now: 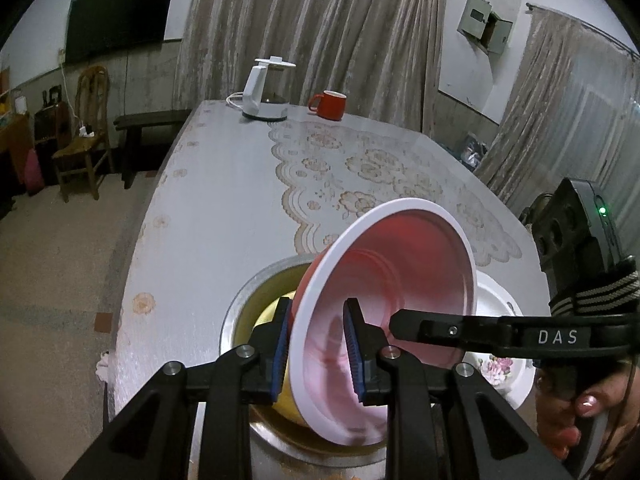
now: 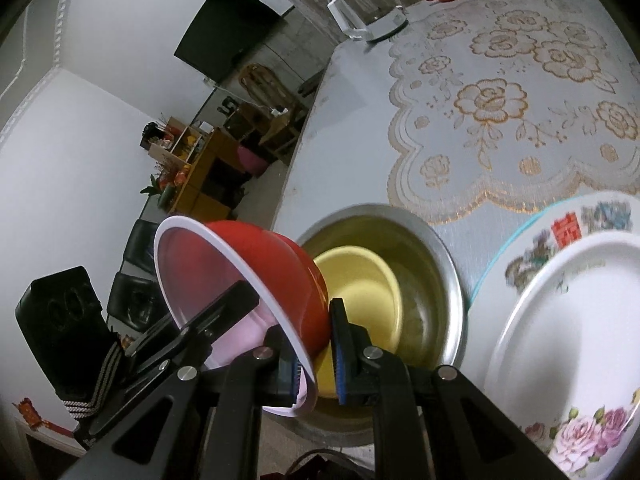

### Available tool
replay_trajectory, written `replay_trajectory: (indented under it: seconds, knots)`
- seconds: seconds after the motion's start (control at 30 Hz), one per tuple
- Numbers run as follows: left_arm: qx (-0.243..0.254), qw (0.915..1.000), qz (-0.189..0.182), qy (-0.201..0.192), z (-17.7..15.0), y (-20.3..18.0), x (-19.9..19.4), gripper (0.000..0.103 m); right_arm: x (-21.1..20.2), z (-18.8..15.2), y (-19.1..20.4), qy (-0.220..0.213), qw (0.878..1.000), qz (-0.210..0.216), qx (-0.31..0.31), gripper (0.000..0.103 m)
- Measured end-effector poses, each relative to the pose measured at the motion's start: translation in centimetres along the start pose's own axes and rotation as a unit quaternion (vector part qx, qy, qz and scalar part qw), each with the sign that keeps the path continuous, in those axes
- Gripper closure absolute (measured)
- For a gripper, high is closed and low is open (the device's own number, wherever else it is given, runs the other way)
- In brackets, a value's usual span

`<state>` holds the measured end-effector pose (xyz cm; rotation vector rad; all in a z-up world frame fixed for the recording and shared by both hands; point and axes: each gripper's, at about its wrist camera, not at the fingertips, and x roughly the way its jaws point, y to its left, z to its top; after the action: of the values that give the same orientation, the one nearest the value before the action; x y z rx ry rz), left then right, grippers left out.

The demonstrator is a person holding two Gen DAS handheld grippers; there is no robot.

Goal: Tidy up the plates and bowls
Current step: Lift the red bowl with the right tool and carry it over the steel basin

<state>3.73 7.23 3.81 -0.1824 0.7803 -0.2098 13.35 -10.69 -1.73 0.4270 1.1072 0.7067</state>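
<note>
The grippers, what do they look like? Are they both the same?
Yes, they match. The left gripper and the right gripper are both black, with angular arms that have triangle-shaped holes and shiny silver bolts. Their fingers wear ridged blue pads. One side bar reads "DAS" in white letters. A black-and-grey striped strap wraps the handle, and the hand has glossy pink nail polish.

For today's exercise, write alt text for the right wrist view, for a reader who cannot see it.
Both grippers pinch the rim of a tilted red bowl with a white rim, over a yellow bowl nested in a steel bowl. Stacked floral plates sit to the right on a lace-covered table.
</note>
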Motion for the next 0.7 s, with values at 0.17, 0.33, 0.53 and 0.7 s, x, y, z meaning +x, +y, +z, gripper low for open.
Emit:
replay_trajectory:
  seconds: [0.17,0.33,0.53,0.7]
  knots:
    - [-0.002,1.0,-0.003,0.008,-0.9,0.1,0.1,0.078,0.1,-0.8,0.0,0.001,1.0,-0.013,-0.007,0.09]
    - [-0.006,0.9999,-0.006,0.015,-1.5,0.4,0.2,0.078,0.2,-1.5,0.1,0.006,1.0,-0.018,-0.01,0.09]
    - [-0.008,0.9992,-0.006,0.038,-2.1,1.0,1.5,0.078,1.0,-2.0,-0.1,0.021,1.0,-0.019,-0.009,0.088]
    - [-0.004,0.9986,-0.007,0.053,-2.3,1.1,2.4,0.078,1.4,-2.3,-0.6,0.028,0.999,-0.027,0.002,0.088]
